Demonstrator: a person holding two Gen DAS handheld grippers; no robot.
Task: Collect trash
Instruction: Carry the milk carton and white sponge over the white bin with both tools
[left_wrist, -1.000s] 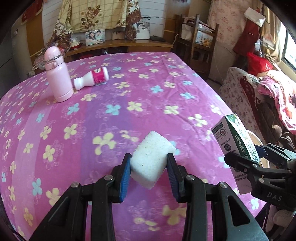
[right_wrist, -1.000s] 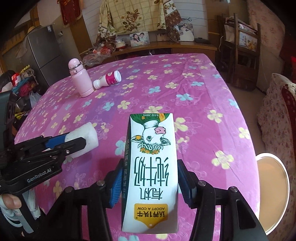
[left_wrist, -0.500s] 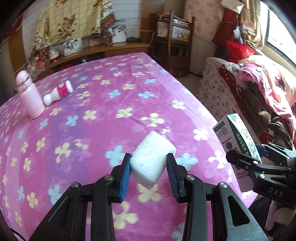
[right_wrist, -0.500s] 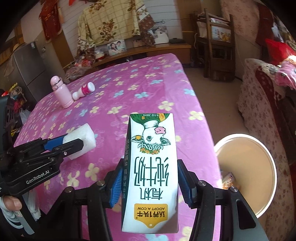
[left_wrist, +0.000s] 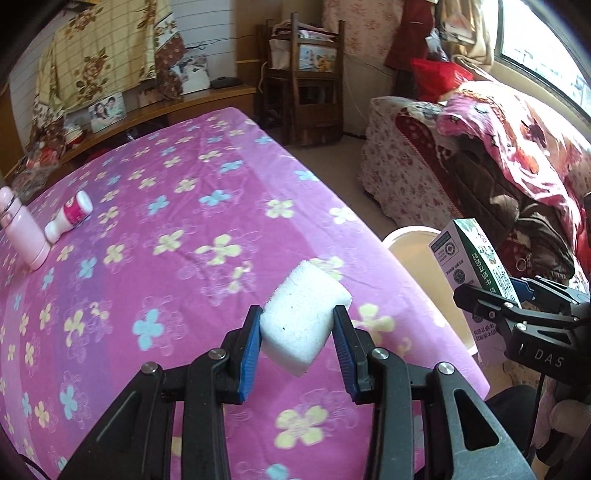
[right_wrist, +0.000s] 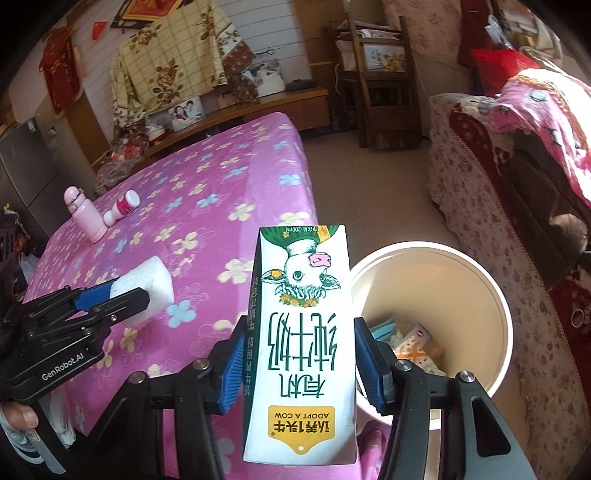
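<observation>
**A:** where's the bin (right_wrist: 495, 295) vs the tongs?

**B:** lower right of the right view, just past the table (right_wrist: 177, 206) edge. Right gripper (right_wrist: 301, 350) is clamped on the carton (right_wrist: 301, 332), long axis pointing up-frame, and it's nearer. Left gripper (left_wrist: 297, 332) pinches the sponge (left_wrist: 303, 314) over the cloth.

**A:** changed?

**B:** a second ago only a sliver of bin showed; both hands have swung toward it.

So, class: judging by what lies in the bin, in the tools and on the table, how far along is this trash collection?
Done: the round cream bin on the floor already holds a few wrappers. In hand: the left tool grips a white foam block and the right tool a green-and-white milk carton, neither dropped in yet. Left: a pink flask and a small pink-and-white bottle remain on the purple floral tablecloth; whether they are trash is unclear.
</observation>
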